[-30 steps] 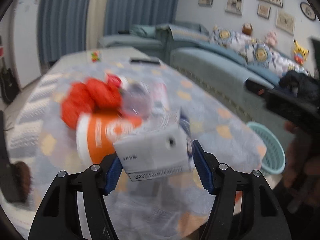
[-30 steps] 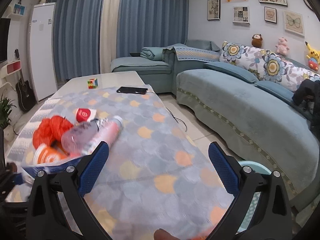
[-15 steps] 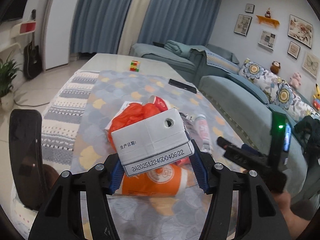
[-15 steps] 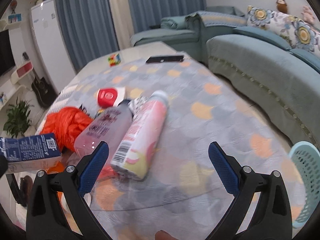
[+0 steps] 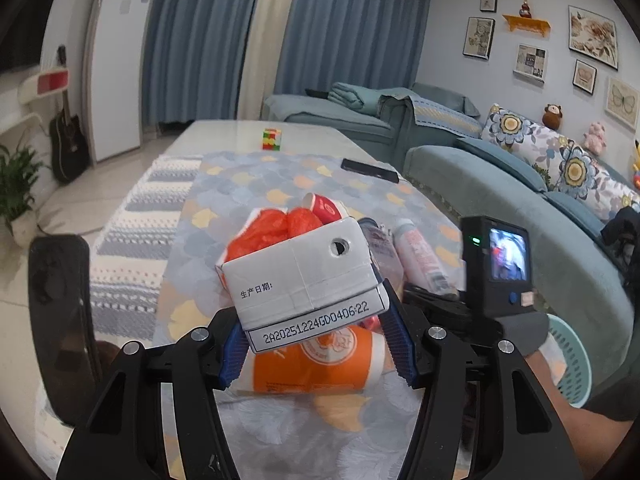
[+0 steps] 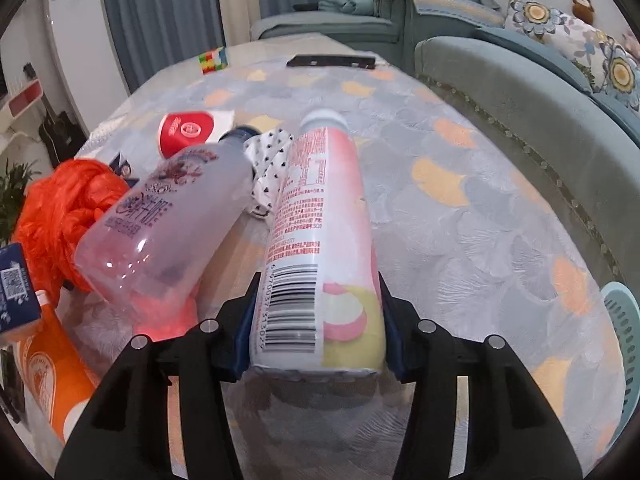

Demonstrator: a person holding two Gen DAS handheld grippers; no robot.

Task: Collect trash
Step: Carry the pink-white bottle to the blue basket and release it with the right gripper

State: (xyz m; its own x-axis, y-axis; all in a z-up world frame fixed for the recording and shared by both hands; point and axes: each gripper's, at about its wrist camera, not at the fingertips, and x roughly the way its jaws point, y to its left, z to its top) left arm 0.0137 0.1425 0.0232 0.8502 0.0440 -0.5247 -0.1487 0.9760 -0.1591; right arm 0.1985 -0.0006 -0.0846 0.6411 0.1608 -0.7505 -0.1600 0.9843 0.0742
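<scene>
Gripping a white carton (image 5: 304, 276) above the bench (image 5: 248, 184), the left gripper (image 5: 316, 354) is showing its stamp "2A20251224GD0406:22" (plus "生产日期:"). The right gripper (image 6: 314, 334) is closing its fingers round a pink bottle (image 6: 320, 248) lying on the bench, barcode up, beside a clear bottle (image 6: 168, 224).

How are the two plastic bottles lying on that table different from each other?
The pink-labelled bottle is opaque with a white cap; the clear bottle is see-through with a dark cap. The pink one lies between the right gripper's closing jaws; the clear one lies beside it, ungripped. Both lie on their sides, caps pointing away.
</scene>
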